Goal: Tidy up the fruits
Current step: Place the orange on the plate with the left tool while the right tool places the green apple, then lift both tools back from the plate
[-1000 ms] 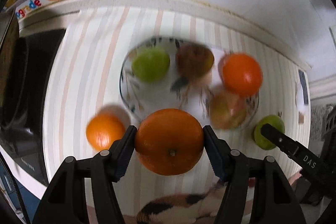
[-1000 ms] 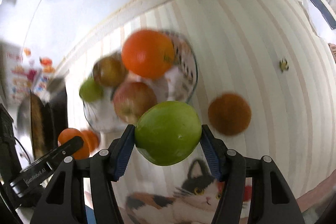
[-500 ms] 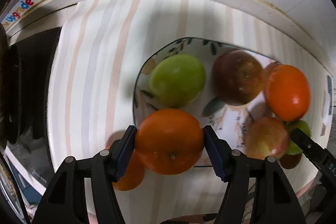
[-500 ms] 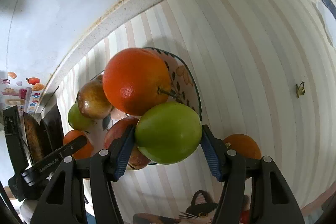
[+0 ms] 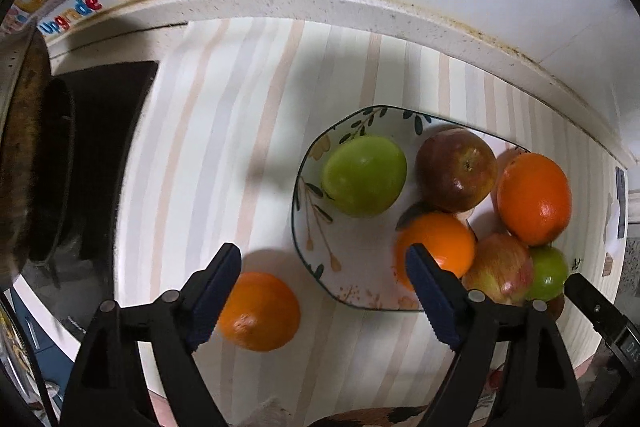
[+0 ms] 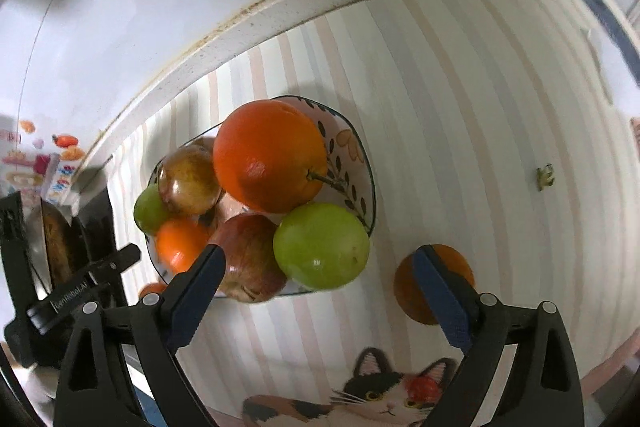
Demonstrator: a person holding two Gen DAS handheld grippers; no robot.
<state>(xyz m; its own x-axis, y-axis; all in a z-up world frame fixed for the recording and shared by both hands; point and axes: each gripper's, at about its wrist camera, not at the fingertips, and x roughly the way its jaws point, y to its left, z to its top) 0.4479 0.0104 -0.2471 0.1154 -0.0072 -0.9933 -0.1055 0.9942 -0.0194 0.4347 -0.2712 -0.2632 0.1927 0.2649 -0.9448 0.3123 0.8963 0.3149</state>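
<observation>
A patterned white bowl [image 5: 320, 163] [image 6: 352, 147] holds several fruits: green apples [image 5: 364, 181] [image 6: 320, 245], red apples [image 5: 456, 175] [image 6: 250, 259] and oranges [image 5: 534, 199] [image 6: 270, 155]. A smaller orange [image 5: 436, 243] lies in the bowl near my left gripper's right finger. My left gripper [image 5: 324, 291] is open and empty over the bowl's near-left rim. An orange [image 5: 260, 311] lies on the cloth by its left finger. My right gripper [image 6: 318, 291] is open and empty just below the bowl. Another orange [image 6: 434, 283] lies on the cloth behind its right finger.
The striped tablecloth [image 5: 224, 131] carries a cat picture [image 6: 384, 395] at its near edge. A black stove top with a dark pan [image 5: 48, 163] stands at the left. A white wall ledge [image 5: 360, 7] runs along the back.
Both grippers have opened. The left one let its orange go into the bowl and the right one let its green apple go onto the bowl's front edge. Both have drawn back a little.
</observation>
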